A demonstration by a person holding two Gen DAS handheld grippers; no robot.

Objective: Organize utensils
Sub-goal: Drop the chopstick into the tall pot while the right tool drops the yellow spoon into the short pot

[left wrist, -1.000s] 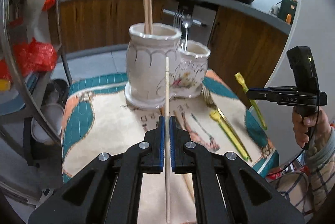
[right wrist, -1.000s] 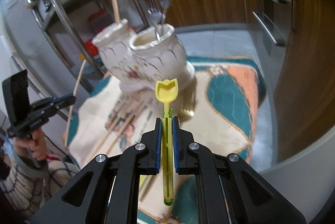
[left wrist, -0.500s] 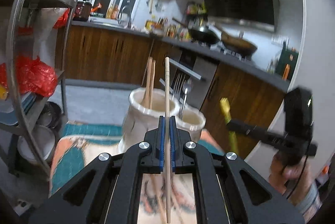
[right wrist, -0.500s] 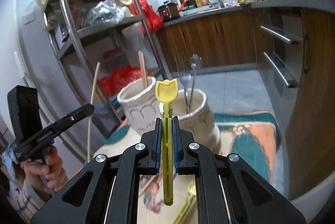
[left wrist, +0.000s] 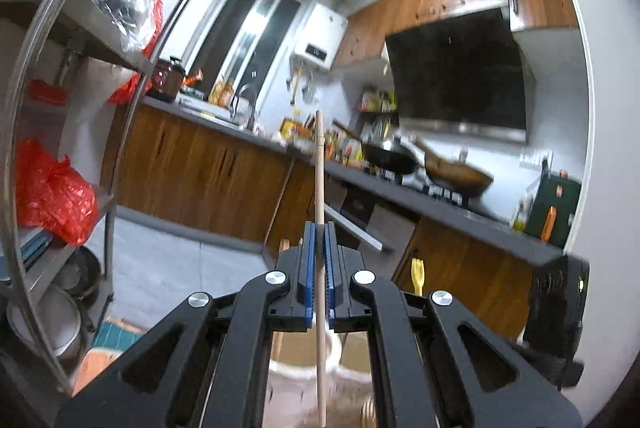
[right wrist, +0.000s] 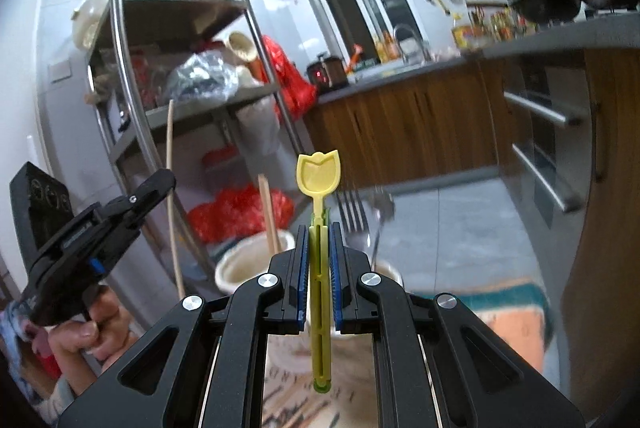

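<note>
Two hand-held grippers are up in front of me, each clamped on one utensil. My left hand-held gripper point(left wrist: 319, 268) has its blue pads pressed tight against a wooden chopstick point(left wrist: 319, 188), which stands nearly upright through the jaws, its top rising in front of the kitchen counter and its lower end hanging over the mouth of the bigger white jar point(left wrist: 300, 356). From the right camera I see that same hand-held gripper at the left edge, held by a hand point(right wrist: 86, 338), with the chopstick sticking up past a metal shelf rack point(right wrist: 192, 40). My right hand-held gripper point(right wrist: 319, 268) is closed on a yellow plastic spoon point(right wrist: 319, 176), handle between the pads, its tulip-shaped bowl pointing up and away. Just beyond it stand both white jars: the left one point(right wrist: 240, 268) holds another chopstick point(right wrist: 269, 216), the right one a metal fork point(right wrist: 352, 214) and a blurred metal utensil. They sit on a patterned cloth point(right wrist: 508, 312) in teal and orange.
</note>
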